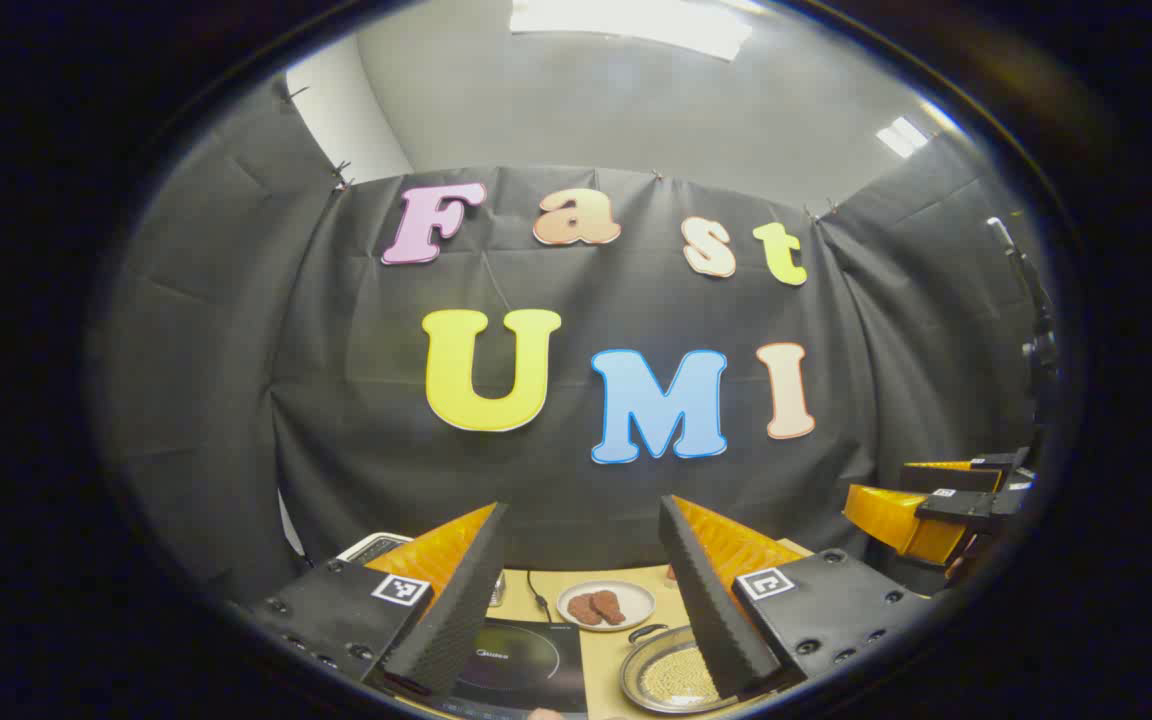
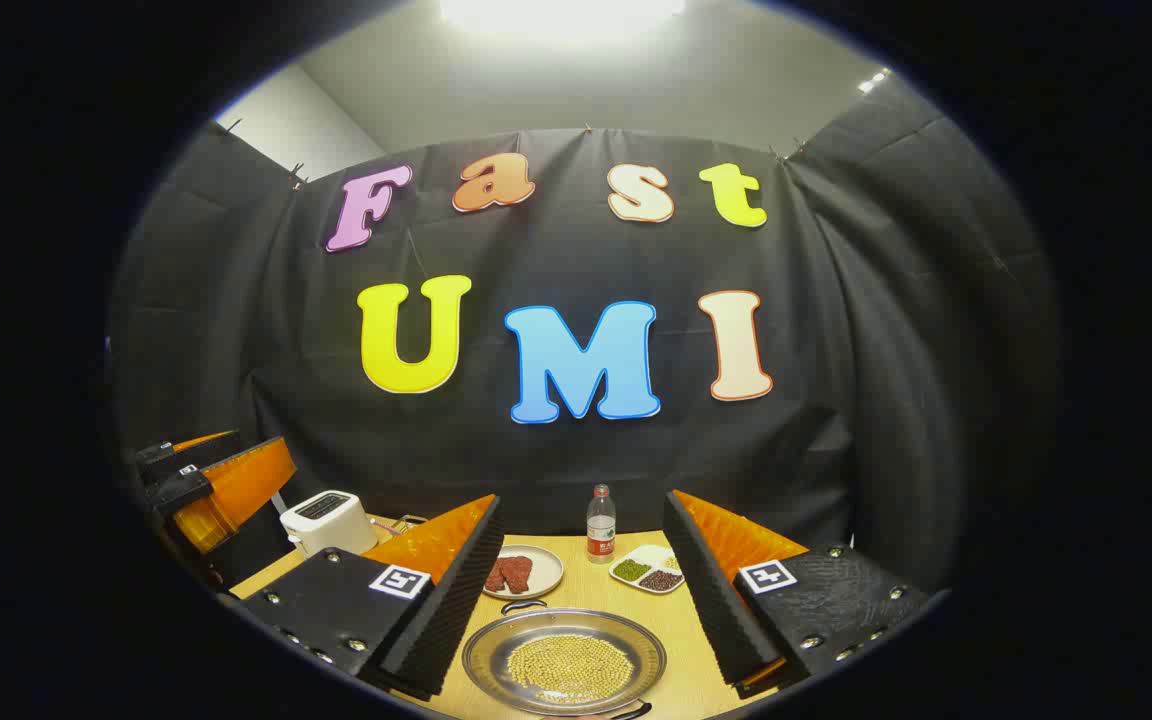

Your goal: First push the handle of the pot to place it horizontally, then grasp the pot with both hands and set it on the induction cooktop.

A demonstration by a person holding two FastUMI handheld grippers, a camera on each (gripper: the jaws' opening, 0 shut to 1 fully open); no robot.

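A shallow steel pot (image 2: pixel 564 660) holding yellow beans sits on the wooden table (image 2: pixel 681 640), below and between my right gripper's (image 2: pixel 581 498) open fingers. One dark loop handle (image 2: pixel 523 605) points to the far side and another (image 2: pixel 626 712) shows at the near rim. In the left gripper view the pot (image 1: pixel 671 675) lies low on the right, partly behind a finger, beside the black induction cooktop (image 1: pixel 516 665). My left gripper (image 1: pixel 584 505) is open and held above the table with nothing in it. Both grippers hang clear of the pot.
Behind the pot stand a plate of brown meat pieces (image 2: pixel 521 572), a bottle (image 2: pixel 601 523) and a divided dish of beans (image 2: pixel 648 570). A white toaster (image 2: pixel 326 520) sits at the back left. A cable (image 1: pixel 539 597) runs behind the cooktop.
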